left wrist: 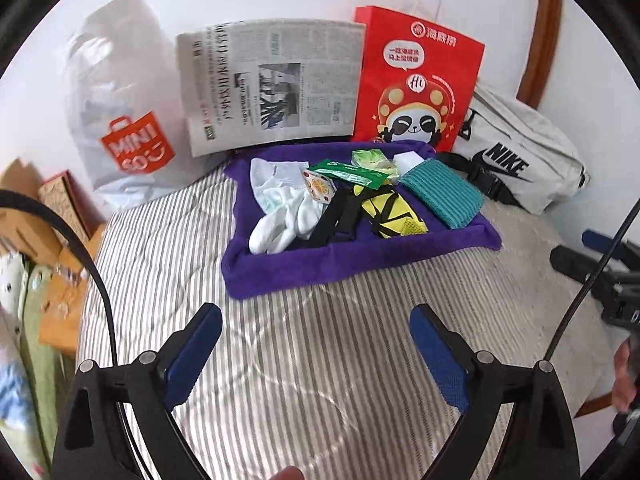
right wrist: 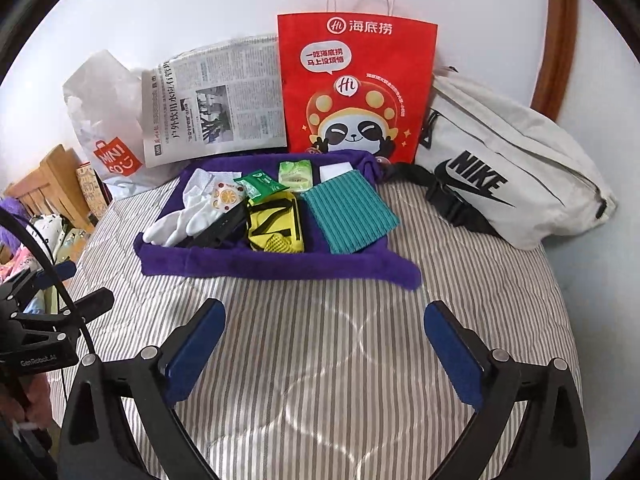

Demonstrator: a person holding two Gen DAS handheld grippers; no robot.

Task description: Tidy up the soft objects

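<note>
Purple towel (right wrist: 280,266): spread on the striped bed (right wrist: 320,360), its edges rolled up into a low rim like a tray, the soft things lying inside it.
White gloves (right wrist: 180,220): at the towel's left end, fingers toward the near-left corner.
Round orange-slice packet (right wrist: 226,197): on top of the gloves.
Green sachet (right wrist: 258,186): just beside the packet, toward the towel's middle.
Black strap (right wrist: 222,230): lies between the gloves and the yellow pouch.
Yellow pouch (right wrist: 276,222): middle of the towel, black lines across it.
Teal ribbed cloth (right wrist: 348,212): right end of the towel, lying flat, its corner over the rim.
Light green tissue pack (right wrist: 296,174): far side, near the red bag.
Red paper bag (right wrist: 356,88): upright against the wall behind the towel, panda print facing out.
Newspaper (right wrist: 216,104): propped beside the red bag, to its left.
White plastic shopping bag (right wrist: 104,120): further left, against the wall.
White waist bag (right wrist: 516,176): on the bed right of the towel, black buckle strap toward it.
Left hand-held gripper (left wrist: 316,336): jaws wide, nothing between them, above bare bedding short of the towel.
Right hand-held gripper (right wrist: 324,330): jaws wide too, empty, also short of the towel's near edge.
</note>
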